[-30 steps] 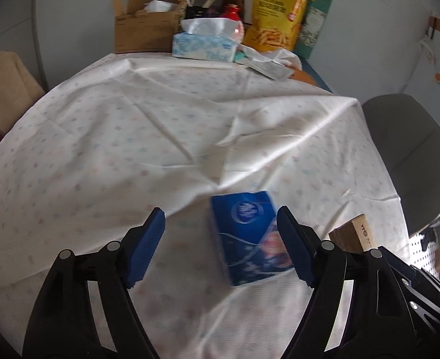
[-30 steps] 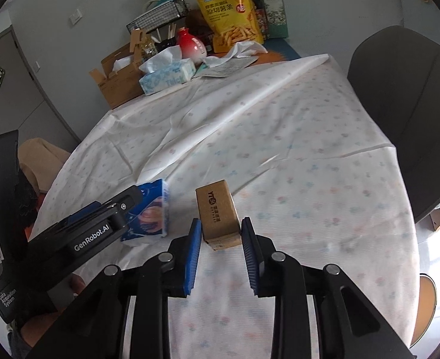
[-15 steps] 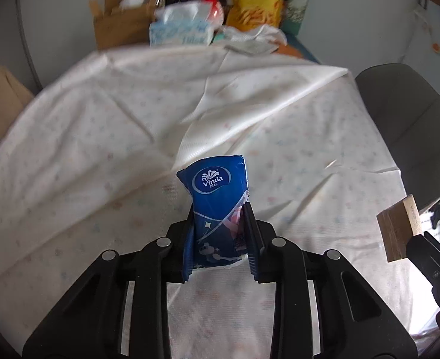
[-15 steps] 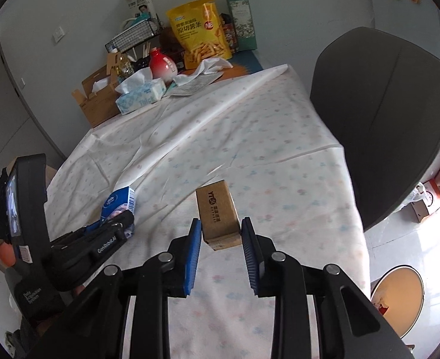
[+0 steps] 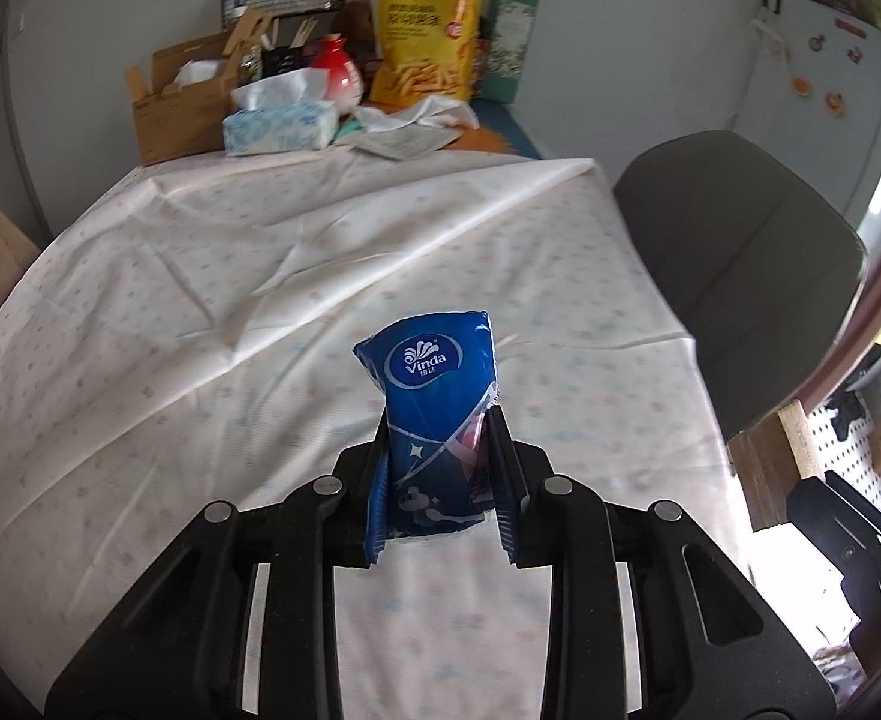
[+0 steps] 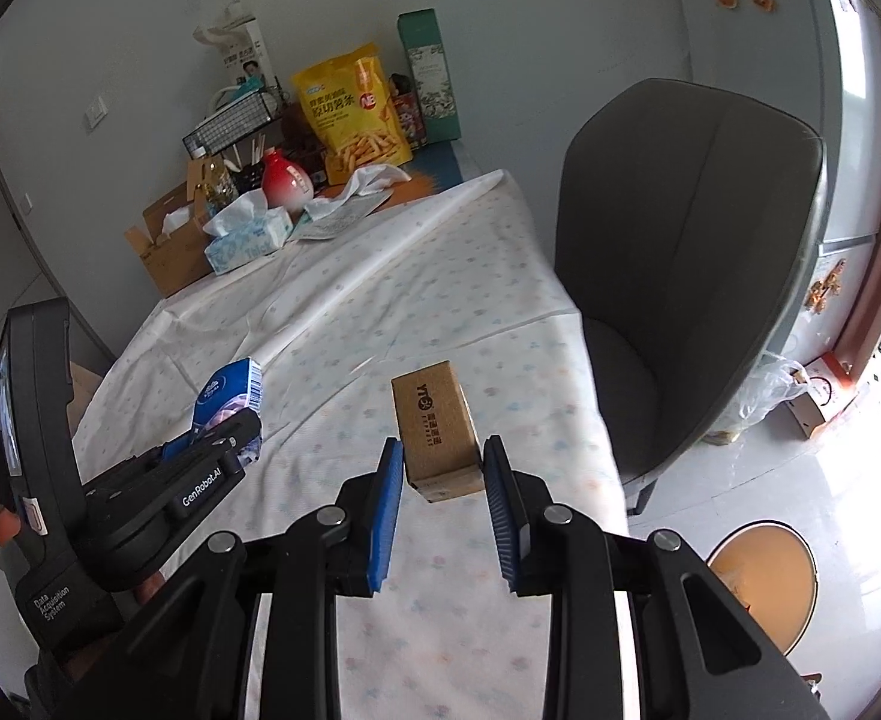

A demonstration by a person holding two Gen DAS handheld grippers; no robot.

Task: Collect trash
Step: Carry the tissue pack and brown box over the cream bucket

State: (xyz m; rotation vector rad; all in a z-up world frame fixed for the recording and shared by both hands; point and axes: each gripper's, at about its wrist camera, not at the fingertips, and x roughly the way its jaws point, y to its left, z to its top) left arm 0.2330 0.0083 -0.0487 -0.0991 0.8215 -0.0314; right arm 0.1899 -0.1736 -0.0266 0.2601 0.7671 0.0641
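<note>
A blue tissue pack stands upright between the pads of my left gripper, which is shut on it and holds it above the tablecloth. In the right wrist view my right gripper is shut on a small brown cardboard box, lifted clear of the cloth near the table's right edge. The same box shows at the right of the left wrist view. My left gripper with the blue pack is at the left of the right wrist view.
A grey chair stands close against the table's right side. On the floor lies a round orange bin. At the table's far end sit a tissue box, an open carton, a red vase and a yellow snack bag.
My left gripper closed on the blue pack, which lay flat on the cloth, and lifted it upright. My right gripper, still gripping the brown box, rose and moved toward the chair side.
</note>
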